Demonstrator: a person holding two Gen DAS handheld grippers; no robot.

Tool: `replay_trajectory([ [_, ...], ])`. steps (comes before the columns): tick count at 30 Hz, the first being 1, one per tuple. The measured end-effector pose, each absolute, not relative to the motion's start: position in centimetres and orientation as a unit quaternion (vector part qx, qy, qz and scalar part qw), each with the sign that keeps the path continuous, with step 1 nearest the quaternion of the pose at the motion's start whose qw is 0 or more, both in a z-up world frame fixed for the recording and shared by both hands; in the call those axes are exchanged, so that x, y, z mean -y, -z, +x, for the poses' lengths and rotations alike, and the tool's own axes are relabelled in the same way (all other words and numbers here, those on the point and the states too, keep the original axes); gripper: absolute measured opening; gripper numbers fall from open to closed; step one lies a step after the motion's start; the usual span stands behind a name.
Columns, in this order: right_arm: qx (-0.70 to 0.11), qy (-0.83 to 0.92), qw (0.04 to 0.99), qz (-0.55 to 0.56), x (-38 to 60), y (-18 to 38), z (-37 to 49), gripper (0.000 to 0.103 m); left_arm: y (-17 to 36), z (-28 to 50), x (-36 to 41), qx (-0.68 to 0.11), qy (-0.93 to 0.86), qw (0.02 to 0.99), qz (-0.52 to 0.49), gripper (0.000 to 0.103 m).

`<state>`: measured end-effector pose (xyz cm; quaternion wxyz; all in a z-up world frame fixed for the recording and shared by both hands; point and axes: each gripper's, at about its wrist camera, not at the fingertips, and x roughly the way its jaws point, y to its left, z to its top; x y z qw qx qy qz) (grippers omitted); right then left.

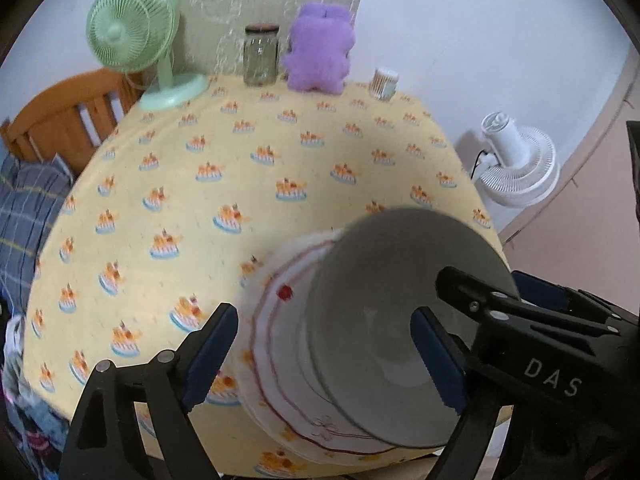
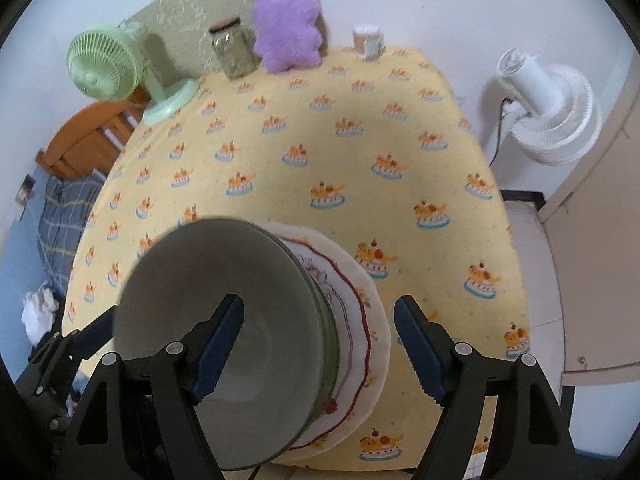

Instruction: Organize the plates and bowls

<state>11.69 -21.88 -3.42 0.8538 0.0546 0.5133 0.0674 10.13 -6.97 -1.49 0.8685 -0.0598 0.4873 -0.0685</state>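
Near the front edge of the round table under its yellow cloth printed with little cakes point(image 1: 248, 152): stacking all but done, by the look of it. Sitting nested there, a pale grey-green ceramic bowl point(image 1: 400, 304) on a white plate ringed with red lines point(image 1: 280, 344), that plate lying in turn on a wider cream plate printed with cakes point(image 2: 378, 308). No other plates or bowls showing loose on the cloth in either view.

Hovering over the stack's left side, the left gripper point(image 1: 324, 360), jaws standing wide apart, one blue pad out over the cloth and the other over the bowl's hollow; pressing on nothing, holding nothing. Hovering over the right side, the right gripper point(image 2: 320, 350), likewise spread wide, one finger above the bowl's inside and the other beyond the plates' rim; empty too. Also showing at the right edge of the left view, across the bowl.

Judging the step in hand: letting go after setting the bowl down, with both tools clear of the china.

Next, probably: drawing both tools up and away without clipping the bowl's rim, then checking for further pieces to gather. Worth watching: the stack lying close to the table's near edge.

Standing well apart at the far edge: a mint-green desk fan point(image 1: 132, 24), a glass jar point(image 1: 260, 56), a purple plush toy point(image 1: 320, 48).
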Motion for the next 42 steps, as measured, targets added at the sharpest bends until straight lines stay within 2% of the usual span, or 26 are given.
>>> replay_trajectory([
  [15,-0.405,0.025,0.913,0.046,12.7,-1.8,7.6,0.08,-1.8,9.8,-3.1,-0.399,0.119,0.909,-0.002,0.089],
  [27,-0.352,0.028,0.934,0.046,7.7,-0.1,4.1,0.081,0.3,6.4,-8.6,-0.342,0.084,0.936,0.009,0.092],
  [37,-0.316,0.011,0.947,0.049,7.0,2.5,-0.3,0.086,2.2,0.9,-10.4,-0.301,0.039,0.953,-0.006,0.099],
  [42,-0.304,0.008,0.952,0.041,7.0,3.7,-2.7,0.088,3.2,-1.4,-10.2,-0.296,0.031,0.955,-0.009,0.099],
])
